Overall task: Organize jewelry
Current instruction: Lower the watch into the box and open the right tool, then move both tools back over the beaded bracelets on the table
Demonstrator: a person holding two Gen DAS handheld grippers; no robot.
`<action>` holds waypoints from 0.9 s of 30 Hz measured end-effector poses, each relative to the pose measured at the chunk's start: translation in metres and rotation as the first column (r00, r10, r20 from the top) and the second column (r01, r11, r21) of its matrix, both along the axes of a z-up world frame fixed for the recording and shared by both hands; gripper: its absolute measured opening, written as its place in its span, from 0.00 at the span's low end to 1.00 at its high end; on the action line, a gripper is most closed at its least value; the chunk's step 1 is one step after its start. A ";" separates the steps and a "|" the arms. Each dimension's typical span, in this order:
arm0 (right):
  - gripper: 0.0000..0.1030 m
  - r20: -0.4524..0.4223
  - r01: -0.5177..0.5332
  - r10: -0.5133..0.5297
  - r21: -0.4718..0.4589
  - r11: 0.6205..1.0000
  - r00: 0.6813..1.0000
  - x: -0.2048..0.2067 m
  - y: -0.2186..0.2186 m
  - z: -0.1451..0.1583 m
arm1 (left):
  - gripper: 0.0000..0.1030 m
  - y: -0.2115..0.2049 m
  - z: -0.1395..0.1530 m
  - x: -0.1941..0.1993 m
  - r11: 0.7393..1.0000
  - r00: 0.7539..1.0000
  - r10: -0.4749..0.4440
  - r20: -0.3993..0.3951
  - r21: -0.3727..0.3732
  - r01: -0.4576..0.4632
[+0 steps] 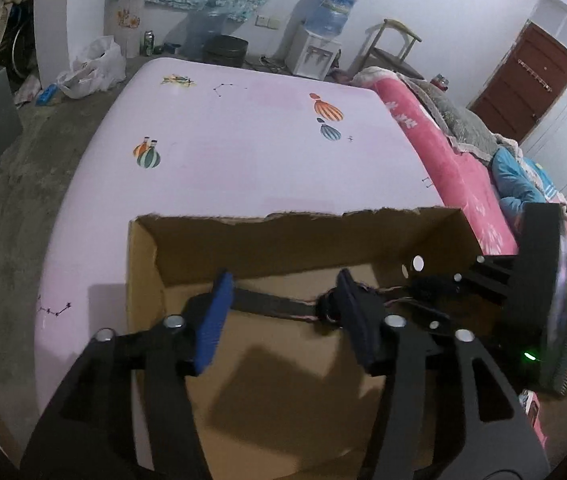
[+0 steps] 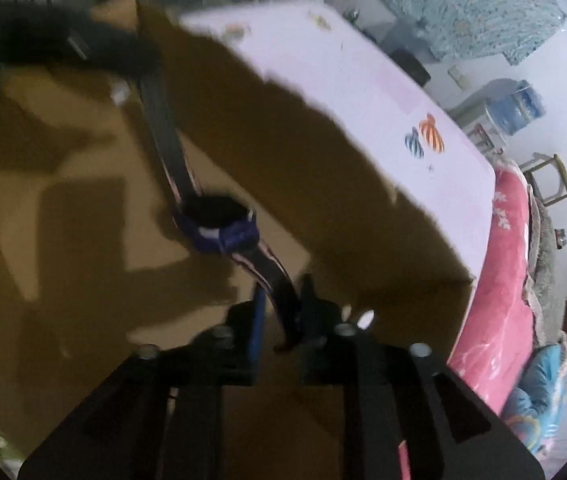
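Pink table (image 1: 223, 128), cardboard box (image 1: 147, 264), L gripper (image 1: 283, 312) spread, R gripper (image 2: 279, 312) loose round watch (image 2: 219, 220) strap.

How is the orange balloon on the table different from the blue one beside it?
The orange balloon is bigger, with orange and white stripes; the blue balloon is smaller, with blue-grey stripes. The orange balloon lies farther from the cardboard box, the blue balloon nearer. Both are striped hot-air balloon pictures on the lilac table.

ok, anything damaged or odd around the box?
Yes: the cardboard box has a ragged, torn far rim, as if its flap was ripped off. A watch is strung across inside, its strap end between the right gripper's jaws.
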State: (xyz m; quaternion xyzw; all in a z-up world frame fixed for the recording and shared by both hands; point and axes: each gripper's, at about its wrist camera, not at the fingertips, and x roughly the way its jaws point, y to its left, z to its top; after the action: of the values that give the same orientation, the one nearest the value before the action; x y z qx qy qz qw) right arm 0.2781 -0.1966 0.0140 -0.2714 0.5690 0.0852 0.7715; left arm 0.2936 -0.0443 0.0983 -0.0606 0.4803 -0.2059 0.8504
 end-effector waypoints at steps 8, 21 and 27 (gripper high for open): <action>0.52 0.139 0.080 -0.099 0.133 0.988 0.985 -0.056 -0.016 0.059 | 0.66 0.028 0.019 -0.037 0.999 0.998 0.016 0.053 -0.034 -0.014; 0.93 0.356 0.226 -0.439 0.504 0.833 0.825 -0.229 -0.047 0.136 | 0.88 0.101 0.011 -0.169 0.990 0.984 0.136 0.118 -0.064 -0.129; 0.93 0.199 0.388 -0.551 0.522 0.760 0.811 -0.285 -0.023 0.057 | 0.88 0.100 -0.058 -0.199 0.990 0.994 0.112 -0.012 0.087 -0.111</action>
State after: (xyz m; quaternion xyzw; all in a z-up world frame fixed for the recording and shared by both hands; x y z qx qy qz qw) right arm -0.0065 -0.2194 0.0713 0.0613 0.4401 -0.0308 0.8953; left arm 0.0943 0.0560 0.0404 -0.0522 0.4918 -0.1367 0.8583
